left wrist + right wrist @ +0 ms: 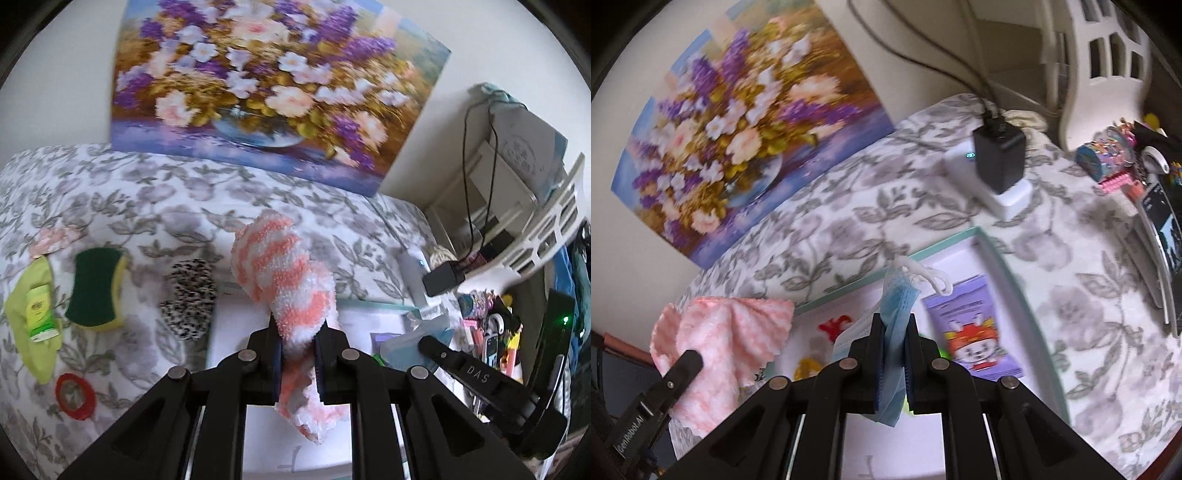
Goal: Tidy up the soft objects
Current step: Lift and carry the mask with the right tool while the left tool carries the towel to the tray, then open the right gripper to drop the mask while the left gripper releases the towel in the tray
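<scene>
My left gripper [298, 334] is shut on a fuzzy pink-and-white striped sock [284, 269], held up above a white tray [229, 332] with a pale green rim. The sock also shows at lower left in the right wrist view [720, 343]. My right gripper [894, 328] is shut on a blue face mask [895, 314] with white ear loops, held above the same tray [1004, 273]. A leopard-print soft item [190, 295], a green-and-yellow sponge [96, 286] and a lime cloth [27, 325] lie on the floral cover to the left.
A purple snack packet [971, 332] and small toys lie in the tray. A red tape ring [75, 395] and a green tube [38, 308] lie at left. A white power strip with black charger [997, 162], a white basket [546, 229] and clutter stand at right. A flower painting [266, 85] leans behind.
</scene>
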Available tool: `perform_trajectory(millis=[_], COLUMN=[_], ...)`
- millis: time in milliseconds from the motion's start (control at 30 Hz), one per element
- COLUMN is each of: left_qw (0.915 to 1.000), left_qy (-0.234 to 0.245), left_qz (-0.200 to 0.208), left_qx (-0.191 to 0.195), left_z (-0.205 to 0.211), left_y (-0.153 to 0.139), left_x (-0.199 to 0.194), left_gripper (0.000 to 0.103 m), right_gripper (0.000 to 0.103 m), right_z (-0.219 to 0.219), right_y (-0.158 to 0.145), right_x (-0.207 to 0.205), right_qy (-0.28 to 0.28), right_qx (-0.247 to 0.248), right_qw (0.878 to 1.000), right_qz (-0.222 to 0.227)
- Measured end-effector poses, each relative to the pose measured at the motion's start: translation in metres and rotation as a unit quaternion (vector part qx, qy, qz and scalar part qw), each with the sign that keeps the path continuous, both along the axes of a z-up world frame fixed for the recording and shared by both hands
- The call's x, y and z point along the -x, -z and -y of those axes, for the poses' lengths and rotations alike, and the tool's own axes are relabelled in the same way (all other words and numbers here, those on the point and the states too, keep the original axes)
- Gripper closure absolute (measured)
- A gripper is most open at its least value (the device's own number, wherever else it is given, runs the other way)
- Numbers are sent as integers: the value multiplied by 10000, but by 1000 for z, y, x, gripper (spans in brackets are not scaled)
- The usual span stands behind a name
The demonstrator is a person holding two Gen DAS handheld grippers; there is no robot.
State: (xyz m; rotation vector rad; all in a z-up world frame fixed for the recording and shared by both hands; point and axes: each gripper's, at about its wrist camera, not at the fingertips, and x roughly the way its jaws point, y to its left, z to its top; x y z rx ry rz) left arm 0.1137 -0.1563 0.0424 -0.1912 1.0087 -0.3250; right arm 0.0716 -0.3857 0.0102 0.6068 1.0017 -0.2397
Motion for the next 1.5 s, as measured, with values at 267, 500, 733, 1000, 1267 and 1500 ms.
perform_trajectory(millis=[267,500,733,1000,1267,1500], left_qw=[9996,9977,9959,9930,9914,9932], left_qy=[21,-131,-210,-275,-361,-419], left_qz=[-279,-659,-847,-1094,-1211,-943], left_qx=[14,-78,-254,-364,-342,-533], left_z=[2,-2,-3,-5,-14,-23], left_y=[33,68,87,101,85,53], left_x=[-11,-20,-25,-30,-30,-27], left_gripper=[89,89,89,89,58,38], right_gripper=[93,93,93,93,90,66], right_z=[9,-3,-8,-12,-13,-17], right_y=[15,40,55,62,56,45], right_x=[-4,-18,-26,-33,-33,-32], right_qy=[4,-211,-303,-375,-400,-504], right_qx=[-94,-148,-169,-146,-168,35], right_qw=[9999,9993,9986,9981,9978,9969], right_qz=[-63,-273,-388,-472,-503,-603])
